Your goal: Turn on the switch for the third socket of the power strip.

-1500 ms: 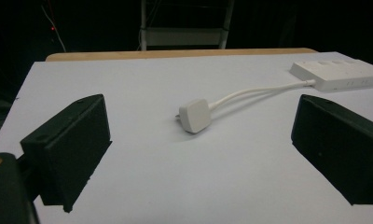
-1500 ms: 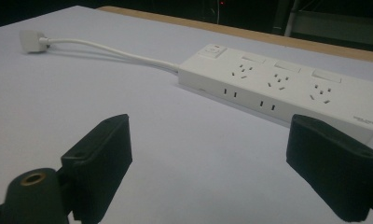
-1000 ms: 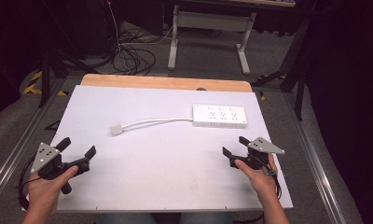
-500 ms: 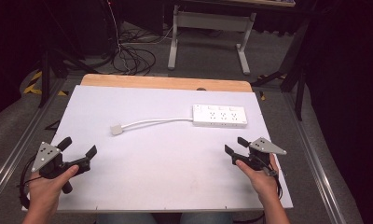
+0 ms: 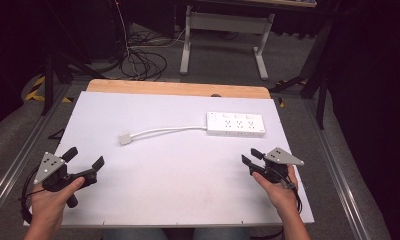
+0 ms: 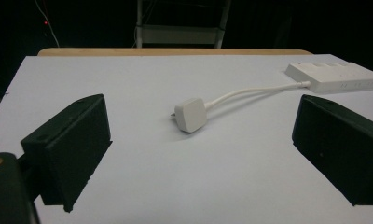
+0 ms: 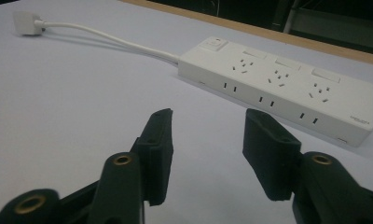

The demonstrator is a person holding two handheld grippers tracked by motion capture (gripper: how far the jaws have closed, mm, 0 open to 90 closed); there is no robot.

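A white power strip (image 5: 235, 124) lies on the white table top at the back right, also close ahead in the right gripper view (image 7: 278, 86). Its white cord runs left to a plug (image 5: 124, 138) that lies flat near the middle, seen ahead in the left gripper view (image 6: 191, 114). My left gripper (image 5: 84, 158) rests at the front left, jaws wide open and empty (image 6: 201, 156). My right gripper (image 5: 250, 158) is at the front right, short of the strip; its jaws (image 7: 208, 144) have just been closing and stand partly open with nothing between them.
The white board (image 5: 178, 195) covers a wooden table whose far edge (image 5: 178, 89) shows at the back. Beyond it are a metal stand (image 5: 223, 30) and loose cables (image 5: 143, 55) on the floor. Metal rails run along both sides.
The right gripper's jaws have drawn closer together. Both hands have stayed where they were, and the strip and plug have not moved.
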